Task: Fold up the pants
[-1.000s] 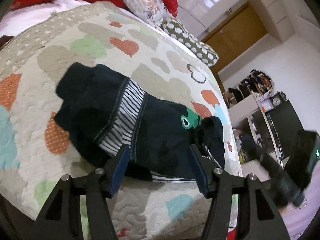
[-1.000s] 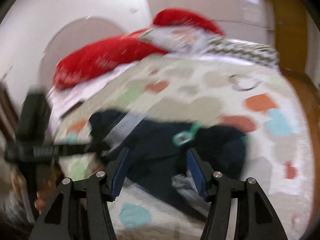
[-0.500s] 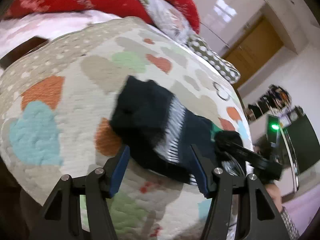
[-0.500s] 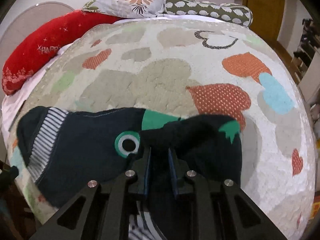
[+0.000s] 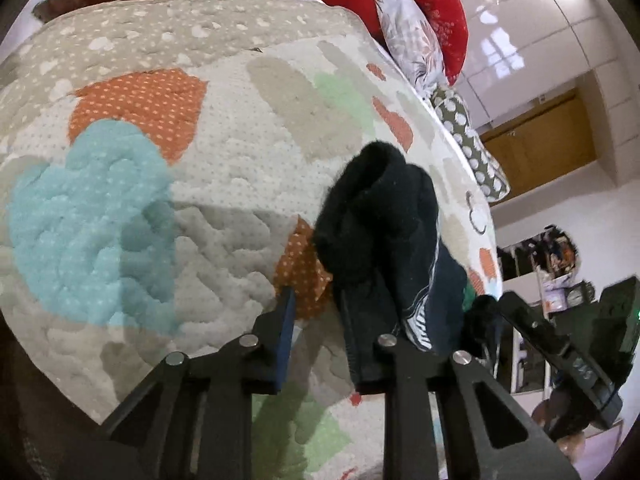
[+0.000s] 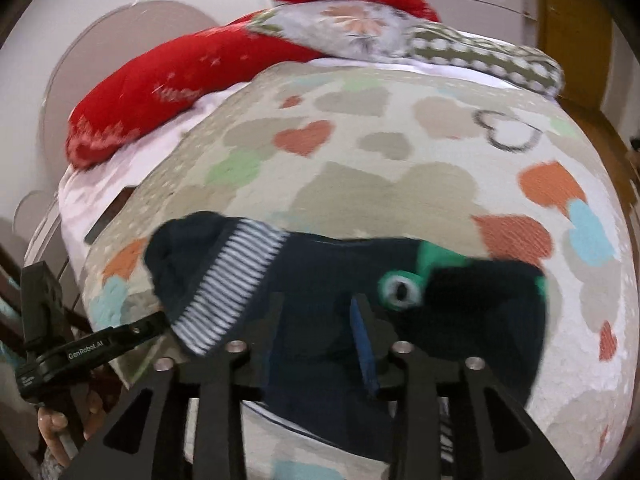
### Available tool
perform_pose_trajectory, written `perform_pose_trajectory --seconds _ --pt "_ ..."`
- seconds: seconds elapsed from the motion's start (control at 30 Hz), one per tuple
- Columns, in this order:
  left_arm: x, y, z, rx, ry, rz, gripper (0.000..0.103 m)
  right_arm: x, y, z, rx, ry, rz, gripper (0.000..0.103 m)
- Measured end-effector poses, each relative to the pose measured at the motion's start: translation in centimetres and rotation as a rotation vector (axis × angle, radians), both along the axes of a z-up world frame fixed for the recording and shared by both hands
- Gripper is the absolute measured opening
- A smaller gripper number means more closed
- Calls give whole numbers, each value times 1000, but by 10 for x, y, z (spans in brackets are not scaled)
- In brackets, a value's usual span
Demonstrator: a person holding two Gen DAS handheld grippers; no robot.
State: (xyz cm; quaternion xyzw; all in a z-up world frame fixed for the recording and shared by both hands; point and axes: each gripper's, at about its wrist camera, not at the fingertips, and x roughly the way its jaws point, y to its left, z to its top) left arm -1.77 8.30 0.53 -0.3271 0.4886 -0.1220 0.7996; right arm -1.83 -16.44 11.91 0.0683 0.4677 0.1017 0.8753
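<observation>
Small dark navy pants (image 6: 320, 280) with a striped white band and a green eye patch lie crumpled on the heart-patterned quilt (image 6: 400, 168). In the left wrist view the pants (image 5: 380, 224) bulge up at the waist end. My left gripper (image 5: 332, 344) is open, low at the bed's near edge, its right finger against the pants' edge; it also shows in the right wrist view (image 6: 152, 326). My right gripper (image 6: 316, 328) is open over the dark fabric, and it shows in the left wrist view (image 5: 532, 332) at the pants' far end.
Red, floral and dotted pillows (image 6: 280, 40) line the head of the bed. A wooden door (image 5: 540, 152) and cluttered shelves (image 5: 560, 264) stand beyond the bed's far side. The bed edge drops off close below both grippers.
My right gripper, shut on the pants half a second ago, has opened and pulled back. My left gripper has dropped closer to the waist end of the pants.
</observation>
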Motion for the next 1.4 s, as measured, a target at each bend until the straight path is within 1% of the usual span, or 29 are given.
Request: perform_pose_trajectory --seconds 0.03,0.13,0.2,0.23,0.27,0.3,0.33,0.37,0.47,0.5,0.53,0.57,0.6,0.63,0.67,0.7,0.73,0.8,0.87,1.0,1.1,1.17,1.2,1.3,1.33,1.4 --pt "-2 2 1 -1 -4 3 22 2 8 3 2 2 20 61" --pt "-9 11 9 27 -32 19 22 20 43 11 13 24 100 71" --pt "-15 17 17 72 -62 31 23 38 74 13 7 68 173 74" --pt "-18 19 21 91 -80 39 27 45 87 12 -2 87 194 76" --pt "-20 22 24 102 -93 48 33 56 104 8 -22 118 217 77" --pt "-23 25 26 105 -105 57 37 63 114 4 -39 141 225 77" --pt "-25 28 28 102 -115 64 45 75 129 -4 -72 178 229 77" --pt "-26 30 29 98 -123 67 50 84 138 -11 -97 205 224 77" --pt "-28 34 30 99 -142 60 54 110 165 -43 -172 342 200 80" --pt "-28 33 29 101 -143 52 54 118 172 -59 -231 391 181 80" --pt "-29 34 28 104 -143 44 54 120 175 -66 -275 402 169 79" --pt "-30 33 27 107 -141 37 55 121 177 -70 -318 400 156 77" --pt "-29 32 26 109 -139 31 55 120 177 -72 -338 385 150 61" --pt "-27 29 24 111 -138 24 55 118 176 -70 -343 373 152 43" --pt "-25 26 23 114 -135 16 55 113 174 -66 -369 349 151 35" --pt "-23 22 22 114 -133 7 55 109 172 -62 -378 326 157 31" --pt "-22 18 22 115 -135 -6 55 105 168 -56 -361 307 166 29" --pt "-19 5 23 137 -148 -36 55 94 159 -42 -334 264 161 29" --pt "-16 -13 25 161 -156 -75 55 86 148 -30 -289 236 152 29" --pt "-9 -40 30 144 -134 -138 55 71 111 -1 -152 196 110 29" --pt "-15 -62 41 162 -159 -183 55 58 66 19 -10 170 57 29" --pt "-20 -76 49 173 -171 -213 55 48 36 29 43 138 19 29" --pt "-21 -83 52 175 -172 -227 55 40 11 34 74 110 -16 30" --pt "-22 -102 59 182 -172 -262 55 28 -42 37 147 77 -96 30" --pt "-21 -108 61 186 -169 -269 55 20 -66 33 180 69 -136 32" --pt "-15 -121 64 196 -160 -284 55 9 -97 23 217 59 -173 36"
